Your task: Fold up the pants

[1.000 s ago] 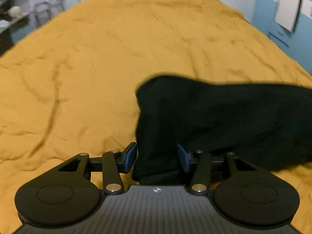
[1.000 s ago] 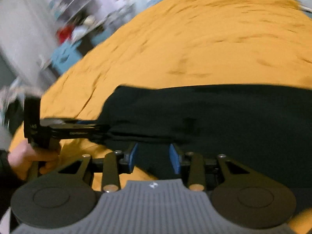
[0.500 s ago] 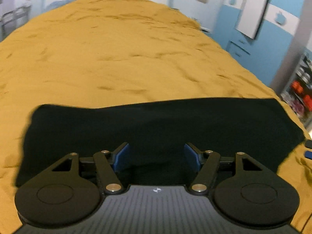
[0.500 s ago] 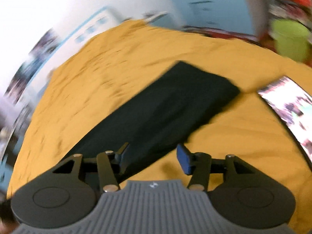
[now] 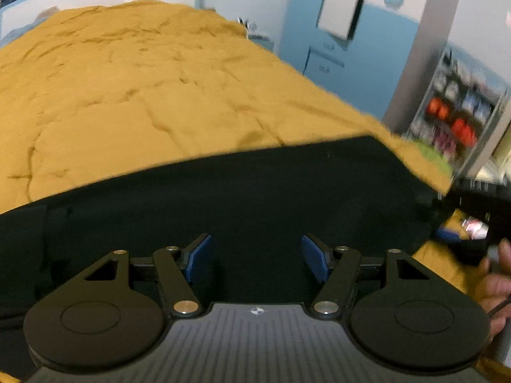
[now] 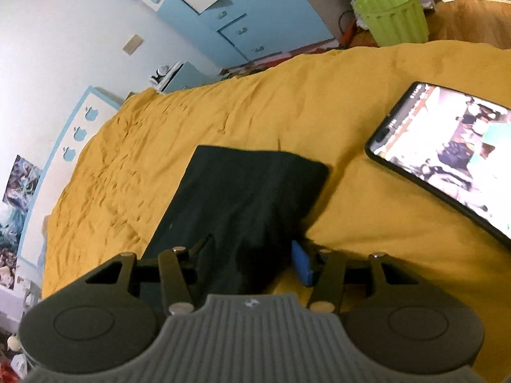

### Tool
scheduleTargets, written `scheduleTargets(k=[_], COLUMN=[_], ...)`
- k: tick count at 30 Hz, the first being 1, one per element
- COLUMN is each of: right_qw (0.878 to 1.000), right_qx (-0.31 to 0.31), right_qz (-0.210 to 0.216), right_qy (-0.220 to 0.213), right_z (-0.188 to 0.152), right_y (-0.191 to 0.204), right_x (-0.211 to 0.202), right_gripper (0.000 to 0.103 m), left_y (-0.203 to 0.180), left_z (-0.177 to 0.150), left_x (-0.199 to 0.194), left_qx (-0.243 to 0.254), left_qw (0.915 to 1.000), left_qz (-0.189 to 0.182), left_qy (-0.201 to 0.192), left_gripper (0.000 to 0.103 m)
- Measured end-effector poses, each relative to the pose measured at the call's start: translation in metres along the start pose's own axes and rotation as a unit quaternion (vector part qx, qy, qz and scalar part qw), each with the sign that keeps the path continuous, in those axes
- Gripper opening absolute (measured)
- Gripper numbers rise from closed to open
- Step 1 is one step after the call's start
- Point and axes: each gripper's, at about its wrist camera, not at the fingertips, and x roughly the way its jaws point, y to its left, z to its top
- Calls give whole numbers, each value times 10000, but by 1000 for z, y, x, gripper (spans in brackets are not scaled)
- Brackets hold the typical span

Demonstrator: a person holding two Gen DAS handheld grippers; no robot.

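While the left gripper [image 5: 257, 260] stands with its blue-padded fingers [image 5: 198, 257] spread wide and nothing between them, it hovers low over the black fabric pants [image 5: 242, 198], which fill the lower half of that view directly under and ahead of the jaws. Contact between the pads and the cloth cannot be confirmed. The right gripper [image 6: 252, 257] is likewise spread apart and grasps nothing; its left finger lies over the near end of the pants [image 6: 246, 198], while its right blue-padded finger [image 6: 301, 266] sits just beside the garment's near right edge, above the bedcover. The pants lie flat on the mustard-yellow wrinkled bedcover [image 6: 198, 124], folded into a long, narrow rectangle with straight edges and a squared far end with one slightly rounded corner; the surface appears smooth and free of bunching. In the left view the garment runs crosswise as a broad dark band, its far edge straight against the bedcover [image 5: 134, 95]. A black-framed smartphone with a lit screen [image 6: 447, 156] rests on the bedcover to the right of the pants, well apart from them. A lime-green ribbed plastic bin [image 6: 394, 16] stands on the floor beyond the bed.
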Motion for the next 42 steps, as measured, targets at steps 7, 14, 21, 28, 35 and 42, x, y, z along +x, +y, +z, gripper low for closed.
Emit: scheduleTargets(k=[7,14,21,28,35,42], right_qw=[9996,9970,9903,8834,6957,6621], right_qx=[-62,-472,-1129,-4407,-6970,-7161], right_qz=[278,559,626,1196,1730,1941], right_qy=[61,-266,-514,-1052,120,1053], right_z=[2,7,7,-74,-218,-219], right_y=[-10,14,54,165,199,188], right_x=[3,-12,-24,-43,-13,-15], right_gripper=[13,11,11,11,12,29], left_y=[-20,38,121,178,196,184], left_z=[-15,-5,-20,-44,-61,-54], left_x=[34,-19,-73,-114,-120,-108], left_qx=[393,-833,-1596,-2205,-2535,-2316], left_qw=[9977,9962,9860,9712,9635,9709], left_qz=[299,-195,161,536,523,328], left_qy=[474,-145,-464,-727,-682,-524], left_gripper=[81,79,81,82,82,82])
